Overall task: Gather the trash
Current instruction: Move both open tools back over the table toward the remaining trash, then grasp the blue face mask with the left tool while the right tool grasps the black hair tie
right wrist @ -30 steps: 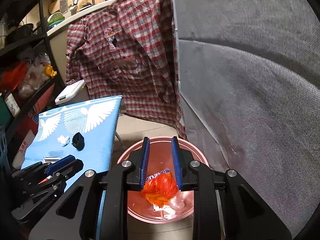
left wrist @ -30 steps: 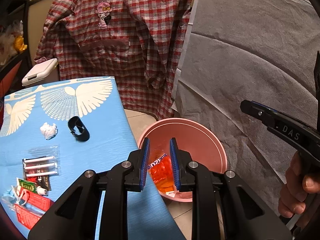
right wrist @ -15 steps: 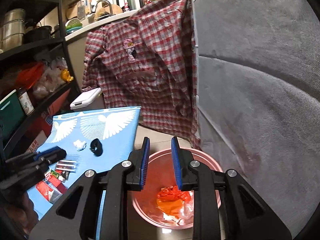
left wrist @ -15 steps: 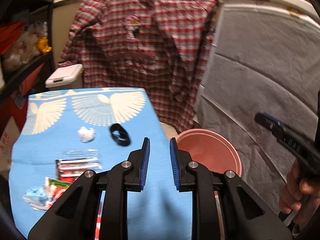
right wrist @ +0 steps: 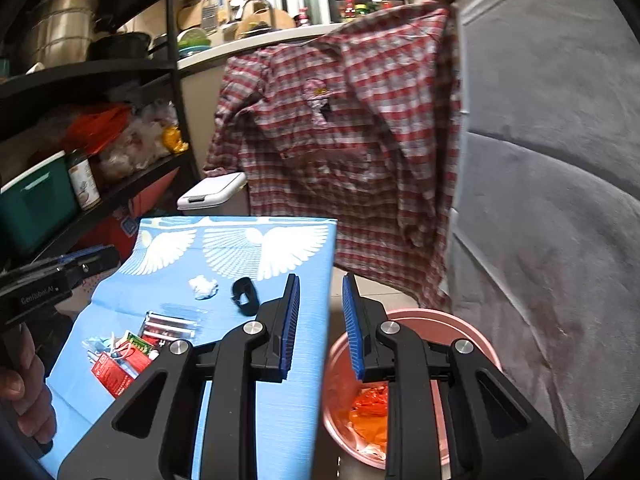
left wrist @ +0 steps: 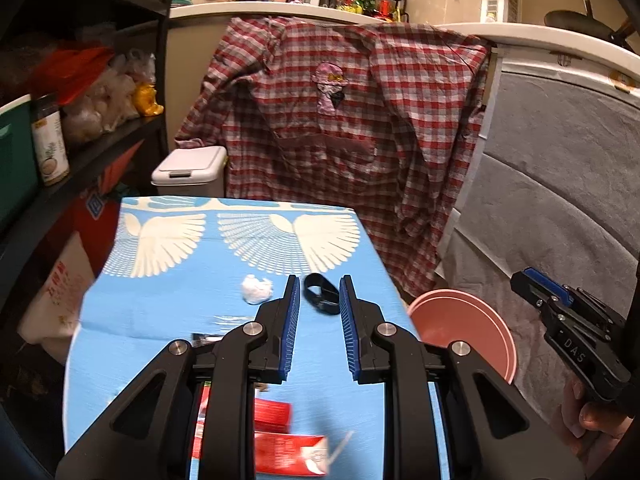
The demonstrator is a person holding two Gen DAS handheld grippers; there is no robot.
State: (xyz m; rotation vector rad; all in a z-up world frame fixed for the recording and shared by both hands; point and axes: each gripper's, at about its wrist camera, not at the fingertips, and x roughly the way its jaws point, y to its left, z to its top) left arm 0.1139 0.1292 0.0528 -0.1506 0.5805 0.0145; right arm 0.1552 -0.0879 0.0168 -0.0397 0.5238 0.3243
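Left tool (left wrist: 319, 332): jaws parted by a moderate gap, nothing between them, held over the counter with the black ring seen through the gap.
Right tool (right wrist: 321, 328): jaws parted by a like gap, empty, held above the counter's right edge and the pink bucket.
Counter (left wrist: 172, 308): covered in a blue cloth printed with white wings.
Trash on counter: black ring (left wrist: 320, 294) near the right edge; white crumpled wad (left wrist: 256, 289) just left of it; clear packet of tubes (right wrist: 171, 325) toward the near left; red wrappers (right wrist: 116, 369) near the left corner closest to the cameras.
Pink bucket (right wrist: 436, 322): on the floor just beside the counter's right edge, holding an orange wrapper (right wrist: 370, 404) and pale scraps.
Room: plaid shirt (left wrist: 352, 120) hanging behind the counter; grey fabric (right wrist: 552, 200) at right; black shelving (right wrist: 100, 68) with pots and bags at left; white lidded bin (left wrist: 188, 168) beyond the far edge.
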